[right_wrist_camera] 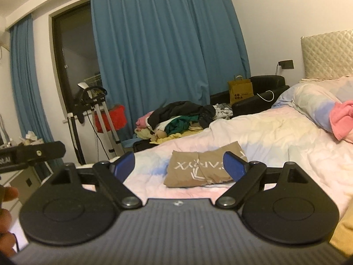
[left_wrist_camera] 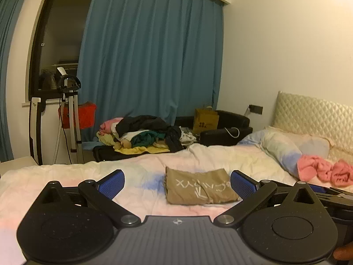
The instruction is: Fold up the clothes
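Note:
A folded tan garment (left_wrist_camera: 200, 186) with white lettering lies flat on the pale bedspread (left_wrist_camera: 141, 170); the right wrist view shows the same garment (right_wrist_camera: 203, 170). My left gripper (left_wrist_camera: 177, 182) hovers short of it, open, blue pads wide apart and nothing between them. My right gripper (right_wrist_camera: 178, 165) is also open and holds nothing, with the garment lying on the bed beyond its fingers. A heap of unfolded clothes (left_wrist_camera: 143, 132) sits past the far edge of the bed, seen too in the right wrist view as a pile (right_wrist_camera: 178, 117).
A pink cloth (left_wrist_camera: 324, 170) lies by the pillows (left_wrist_camera: 284, 148) and quilted headboard (left_wrist_camera: 308, 112) at right. Blue curtains (left_wrist_camera: 150, 50), a dark window, a black sofa (left_wrist_camera: 222, 128) with a paper bag (left_wrist_camera: 205, 119), and a standing frame (left_wrist_camera: 70, 114) line the far side.

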`<state>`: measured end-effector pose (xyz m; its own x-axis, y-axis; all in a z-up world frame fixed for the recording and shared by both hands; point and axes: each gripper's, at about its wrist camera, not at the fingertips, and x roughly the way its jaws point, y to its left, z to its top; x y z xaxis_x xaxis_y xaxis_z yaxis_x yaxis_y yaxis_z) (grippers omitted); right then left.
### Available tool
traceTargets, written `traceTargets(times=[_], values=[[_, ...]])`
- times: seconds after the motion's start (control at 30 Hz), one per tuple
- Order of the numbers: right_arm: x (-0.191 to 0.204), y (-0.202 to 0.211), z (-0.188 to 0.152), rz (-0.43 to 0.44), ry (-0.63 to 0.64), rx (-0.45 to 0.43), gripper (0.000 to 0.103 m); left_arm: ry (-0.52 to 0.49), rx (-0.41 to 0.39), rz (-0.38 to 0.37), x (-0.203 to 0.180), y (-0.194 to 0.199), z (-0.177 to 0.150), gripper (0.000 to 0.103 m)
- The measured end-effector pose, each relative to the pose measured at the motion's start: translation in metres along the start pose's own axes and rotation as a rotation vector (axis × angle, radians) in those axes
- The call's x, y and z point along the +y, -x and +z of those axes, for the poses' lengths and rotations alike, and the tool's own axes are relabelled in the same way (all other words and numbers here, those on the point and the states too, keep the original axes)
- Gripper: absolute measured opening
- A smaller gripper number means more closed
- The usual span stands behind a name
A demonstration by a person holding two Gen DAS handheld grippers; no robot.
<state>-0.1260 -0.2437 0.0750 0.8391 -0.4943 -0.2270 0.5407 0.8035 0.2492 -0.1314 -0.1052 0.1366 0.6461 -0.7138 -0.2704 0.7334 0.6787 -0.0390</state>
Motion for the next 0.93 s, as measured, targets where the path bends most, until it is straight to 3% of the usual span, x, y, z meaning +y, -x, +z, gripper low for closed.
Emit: traceTargets(times=[0.47, 0.67, 0.93], values=[[0.006, -0.007, -0.029, -0.051, 0.023, 0.034, 0.088, -0.005, 0.019, 0.017, 0.004, -0.016, -0.024, 0.103], [0.007, -0.006, -0.031, -0.058, 0.036, 0.041, 0.088, -0.02, 0.029, 0.06, 0.007, -0.019, -0.03, 0.103], [0.004, -0.009, -0.028, -0.055, 0.031, 0.056, 0.088, -0.027, 0.049, 0.054, 0.005, -0.024, -0.034, 0.103]])
